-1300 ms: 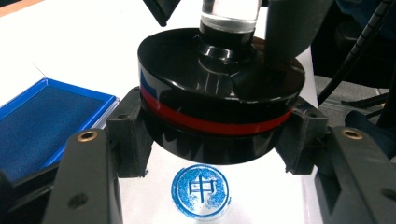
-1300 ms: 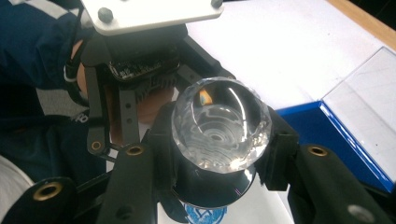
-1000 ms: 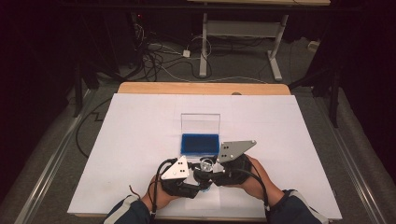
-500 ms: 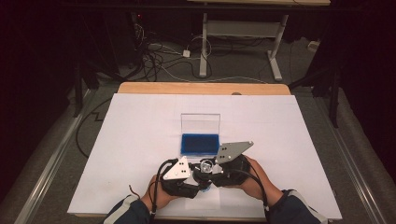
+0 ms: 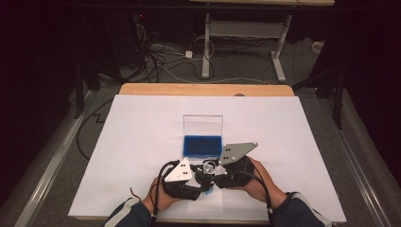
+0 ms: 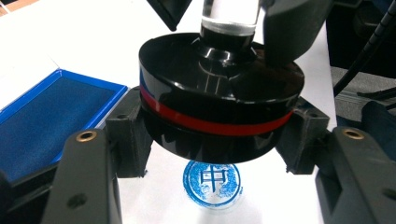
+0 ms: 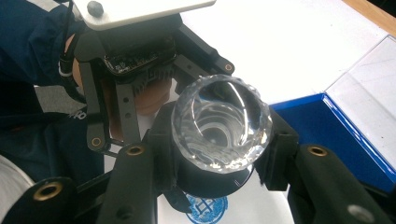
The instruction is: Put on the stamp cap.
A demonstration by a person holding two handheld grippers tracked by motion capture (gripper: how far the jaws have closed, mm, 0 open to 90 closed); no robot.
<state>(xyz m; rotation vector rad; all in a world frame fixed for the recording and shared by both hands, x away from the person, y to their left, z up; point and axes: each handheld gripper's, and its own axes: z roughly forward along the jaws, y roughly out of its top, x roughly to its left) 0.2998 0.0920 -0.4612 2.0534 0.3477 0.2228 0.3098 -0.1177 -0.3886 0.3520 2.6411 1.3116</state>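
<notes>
Just above the white tabletop (image 5: 142, 142), near the blue ink pad (image 5: 203, 144), both grippers' fingers clamp the stamp (image 6: 219, 107): left gripper (image 6: 212, 154) its black base, right gripper (image 7: 219, 163) its clear handle, over a blue imprint (image 6: 212, 181).

The high view was soft and grainy; the white paper sheet (image 5: 142, 142) was bright under overhead light, the surroundings almost black. In the left gripper view, the glossy black round stamp base (image 6: 219, 102) between the fingers (image 6: 126, 140) carried pale glare streaks. The clear faceted handle (image 7: 222, 123) glittered; nearest jaw parts were blurred.
</notes>
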